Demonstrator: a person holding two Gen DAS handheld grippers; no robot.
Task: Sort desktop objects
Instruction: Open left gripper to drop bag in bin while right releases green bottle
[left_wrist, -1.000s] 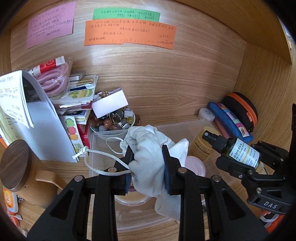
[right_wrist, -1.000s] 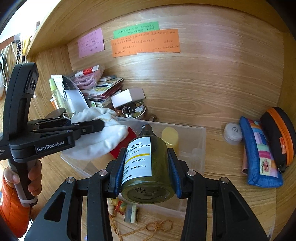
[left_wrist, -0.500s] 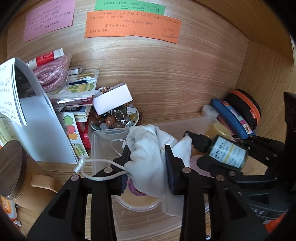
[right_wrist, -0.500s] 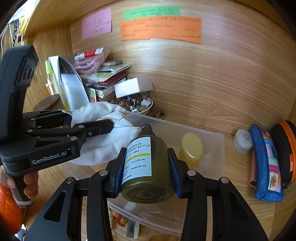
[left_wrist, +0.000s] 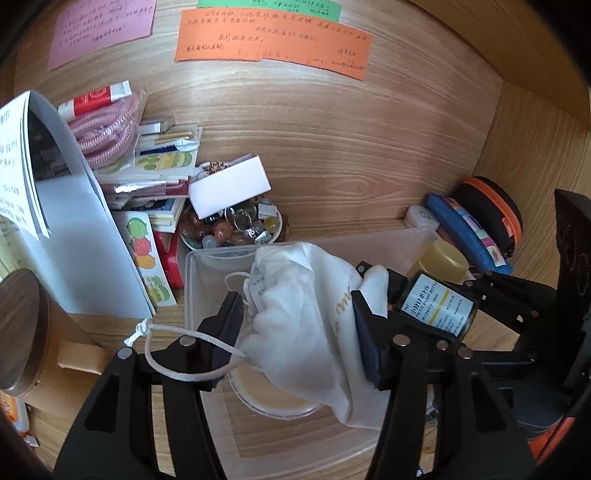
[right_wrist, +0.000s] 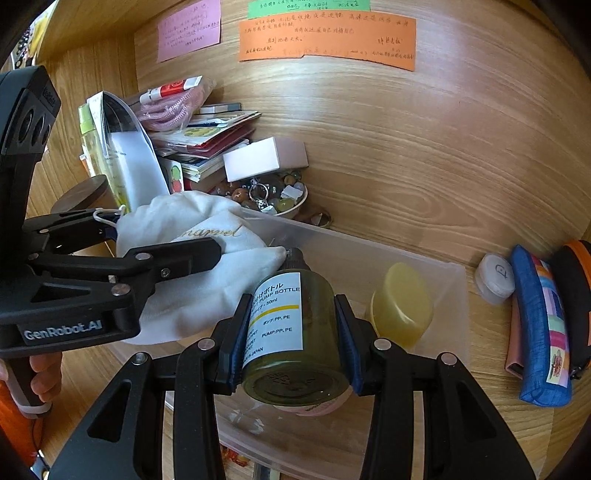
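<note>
Left gripper (left_wrist: 295, 325) jaws just opening, white pouch (left_wrist: 306, 317) loose between fingers, over clear bin (left_wrist: 207, 258). Right gripper (right_wrist: 291, 328) clamped on green pump bottle (right_wrist: 291, 332), nozzle forward beyond fingertips.

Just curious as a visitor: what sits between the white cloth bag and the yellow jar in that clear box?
The green pump bottle, clamped in the right gripper, sits between the white drawstring pouch and the yellow jar; right wrist view.

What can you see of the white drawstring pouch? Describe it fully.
The white drawstring pouch is soft, crumpled cloth with gold script lettering and a knotted white cord. It hangs over the clear plastic bin, between the jaws of the left gripper, which have just been opening. A corner touches the pump bottle.
</note>
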